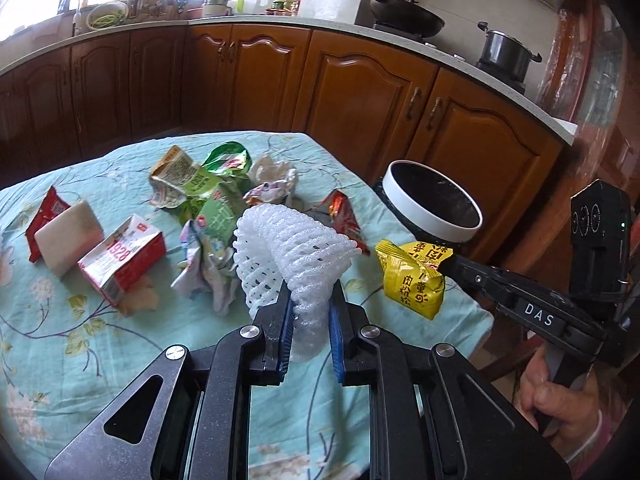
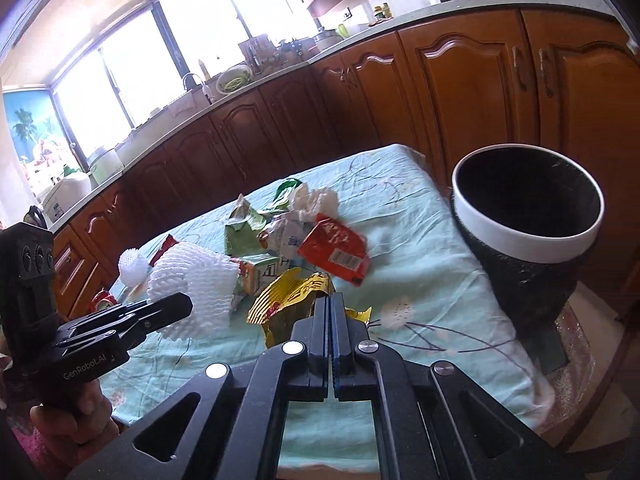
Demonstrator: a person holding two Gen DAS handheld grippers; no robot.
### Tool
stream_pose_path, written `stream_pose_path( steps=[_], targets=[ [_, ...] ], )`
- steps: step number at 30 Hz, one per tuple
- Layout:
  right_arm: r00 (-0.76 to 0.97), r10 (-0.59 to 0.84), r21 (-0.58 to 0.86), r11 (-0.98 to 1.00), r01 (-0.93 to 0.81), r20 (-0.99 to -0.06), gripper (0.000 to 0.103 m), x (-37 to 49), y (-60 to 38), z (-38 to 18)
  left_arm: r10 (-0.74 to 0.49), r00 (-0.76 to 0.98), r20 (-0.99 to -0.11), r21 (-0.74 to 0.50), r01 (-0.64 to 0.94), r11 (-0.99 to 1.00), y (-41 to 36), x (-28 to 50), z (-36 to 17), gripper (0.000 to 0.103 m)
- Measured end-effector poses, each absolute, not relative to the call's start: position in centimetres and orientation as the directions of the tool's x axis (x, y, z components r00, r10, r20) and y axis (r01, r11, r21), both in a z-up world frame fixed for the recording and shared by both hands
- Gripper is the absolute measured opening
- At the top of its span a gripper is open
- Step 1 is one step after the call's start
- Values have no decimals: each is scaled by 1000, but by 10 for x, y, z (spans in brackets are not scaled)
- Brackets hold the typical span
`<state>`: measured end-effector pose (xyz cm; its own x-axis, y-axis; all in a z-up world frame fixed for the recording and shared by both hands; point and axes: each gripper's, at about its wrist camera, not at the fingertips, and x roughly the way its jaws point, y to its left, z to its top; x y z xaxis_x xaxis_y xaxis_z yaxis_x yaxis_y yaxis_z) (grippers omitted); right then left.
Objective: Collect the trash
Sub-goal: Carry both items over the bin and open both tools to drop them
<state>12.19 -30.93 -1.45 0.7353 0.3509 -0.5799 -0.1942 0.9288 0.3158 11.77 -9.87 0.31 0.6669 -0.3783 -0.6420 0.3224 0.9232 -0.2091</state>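
The foam net (image 1: pixel 288 252) was white, soft, open-meshed and tubular, bent over at its top. The left gripper (image 1: pixel 310 300) pinched its lower end between blue ribbed pads, holding it above the table (image 1: pixel 60 320). The yellow wrapper (image 1: pixel 414 278), glossy crinkled foil with dark print, was clamped at one edge by the right gripper (image 2: pixel 330 300), its fingers pressed together on the foil near the table's right edge. The bin (image 2: pixel 528 216) stood just beside the table, round, with a smooth white rim and a dark rough-textured body. More trash lay on the wrinkled floral cloth: a red carton (image 1: pixel 124 258), green packs (image 1: pixel 200 184), crumpled tissue (image 1: pixel 276 172) and a red wrapper (image 2: pixel 336 252).
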Motion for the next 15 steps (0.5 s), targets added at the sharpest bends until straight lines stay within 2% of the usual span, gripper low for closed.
stream_pose_path(
  steps=[15],
  targets=[
    [812, 150, 295, 955, 29, -564, 0, 142, -416, 6, -508, 565, -650, -234, 487, 841, -196, 164, 12, 14]
  ],
)
